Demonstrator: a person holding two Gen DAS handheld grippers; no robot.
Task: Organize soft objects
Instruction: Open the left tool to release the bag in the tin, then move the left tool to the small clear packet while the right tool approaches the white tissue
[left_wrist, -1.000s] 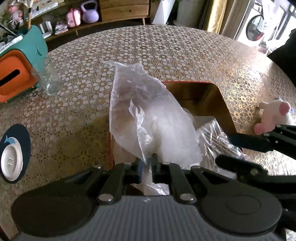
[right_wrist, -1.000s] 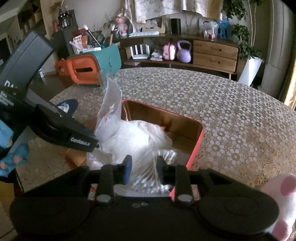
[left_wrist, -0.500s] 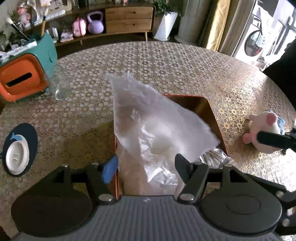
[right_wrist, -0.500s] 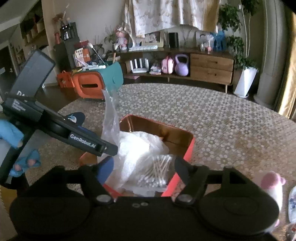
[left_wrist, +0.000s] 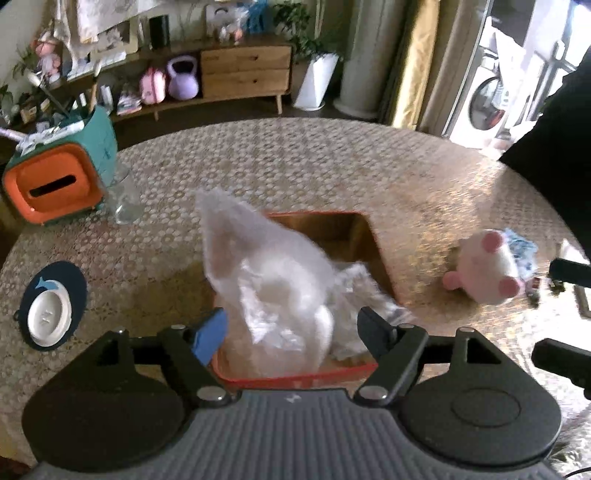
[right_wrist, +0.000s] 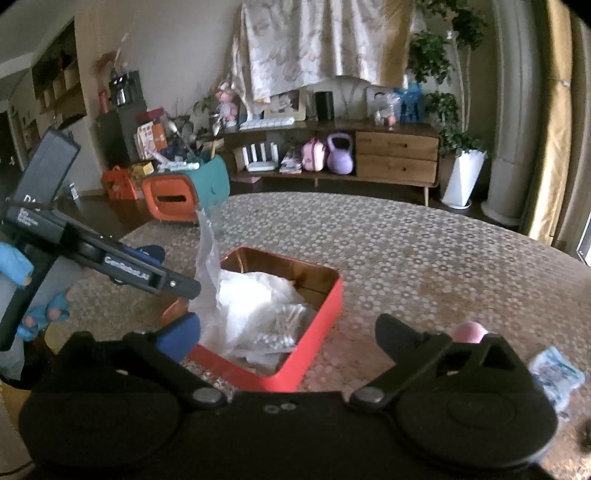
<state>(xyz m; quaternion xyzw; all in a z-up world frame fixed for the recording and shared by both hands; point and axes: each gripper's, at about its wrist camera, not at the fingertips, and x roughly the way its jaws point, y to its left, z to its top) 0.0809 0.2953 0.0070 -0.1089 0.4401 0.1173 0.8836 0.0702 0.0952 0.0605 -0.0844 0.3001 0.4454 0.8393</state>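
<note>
A red tin box (left_wrist: 295, 374) (right_wrist: 314, 328) sits mid-table. In it lie a clear plastic bag of white stuffing (left_wrist: 273, 273) (right_wrist: 247, 299) and a packet of cotton swabs (right_wrist: 282, 326) (left_wrist: 369, 295). The bag's top corner sticks up. My left gripper (left_wrist: 291, 332) is open and empty, just above the box's near edge. My right gripper (right_wrist: 288, 332) is open and empty, raised over the box's near corner. A pink and white plush toy (left_wrist: 487, 266) (right_wrist: 467, 330) lies on the table right of the box.
A teal and orange tissue box (left_wrist: 59, 181) (right_wrist: 184, 192) and a glass (left_wrist: 125, 199) stand far left. A dark coaster with a white disc (left_wrist: 50, 306) lies left. A small printed packet (right_wrist: 554, 373) (left_wrist: 521, 251) lies by the plush toy.
Both grippers have opened, let go of the bag and the swab packet, and drawn back and up from the box. The bag has settled into the box.
</note>
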